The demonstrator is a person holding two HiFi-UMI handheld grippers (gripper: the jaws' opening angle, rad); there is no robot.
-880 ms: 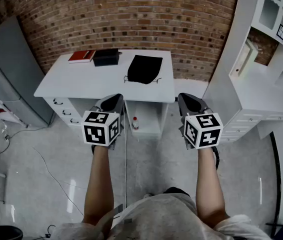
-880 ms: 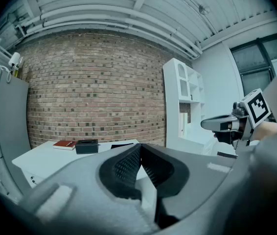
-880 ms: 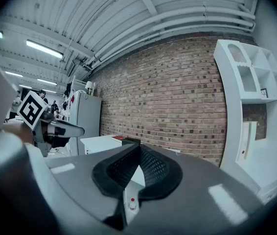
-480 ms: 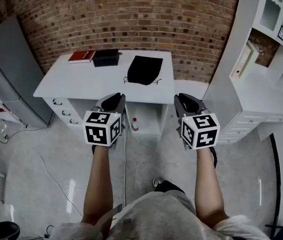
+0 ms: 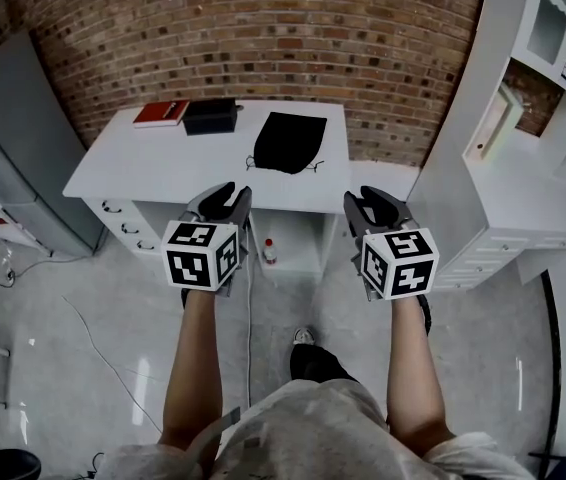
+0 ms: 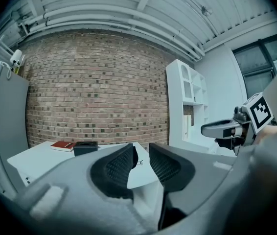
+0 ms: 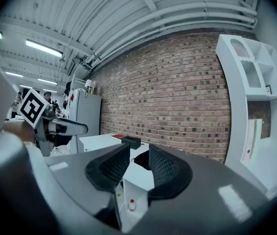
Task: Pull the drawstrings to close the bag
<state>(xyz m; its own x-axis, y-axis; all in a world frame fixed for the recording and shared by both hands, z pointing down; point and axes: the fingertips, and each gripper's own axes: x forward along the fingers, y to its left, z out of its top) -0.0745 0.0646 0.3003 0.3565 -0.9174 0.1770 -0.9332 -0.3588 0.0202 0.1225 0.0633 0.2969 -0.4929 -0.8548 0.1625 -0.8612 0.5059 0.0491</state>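
A brick wall backs a white tabletop (image 5: 153, 173). The black bag (image 5: 289, 140) lies flat on its right half, with drawstrings (image 5: 254, 158) trailing at both near corners. The left tongs (image 5: 231, 196) and right tongs (image 5: 368, 200) hover well short of it, both released and empty. The bag sits ahead between them, marginally nearer the left.

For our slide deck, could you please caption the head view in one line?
Both open, the left gripper and right gripper hang before a white desk bearing a black drawstring bag.
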